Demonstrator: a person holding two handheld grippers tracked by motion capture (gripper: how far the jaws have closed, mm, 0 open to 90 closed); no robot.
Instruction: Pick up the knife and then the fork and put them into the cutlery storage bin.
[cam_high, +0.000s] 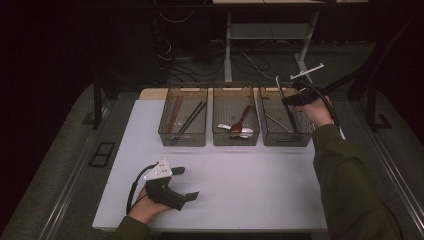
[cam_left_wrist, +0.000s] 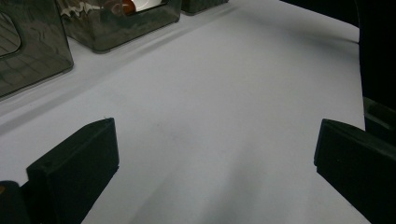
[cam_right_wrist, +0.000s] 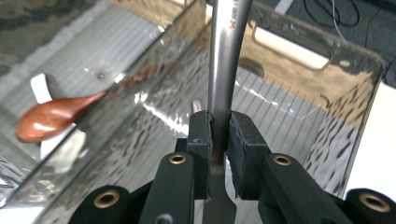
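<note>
The right gripper (cam_right_wrist: 218, 135) is clamping a metal utensil handle (cam_right_wrist: 226, 60) above the right-hand bin (cam_high: 286, 131) (which utensil, I cannot tell), while the left gripper (cam_high: 185, 184) is resting on the white bench (cam_high: 240, 185), jaws spread wide and gripping nothing. A wooden spoon (cam_high: 241, 119) is lying in the middle bin (cam_high: 236, 136).

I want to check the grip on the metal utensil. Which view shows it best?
The right gripper view: the metal utensil sits clamped between the right gripper pads, above the right-hand bin. The high view shows it small; the left gripper view faces the table.
</note>
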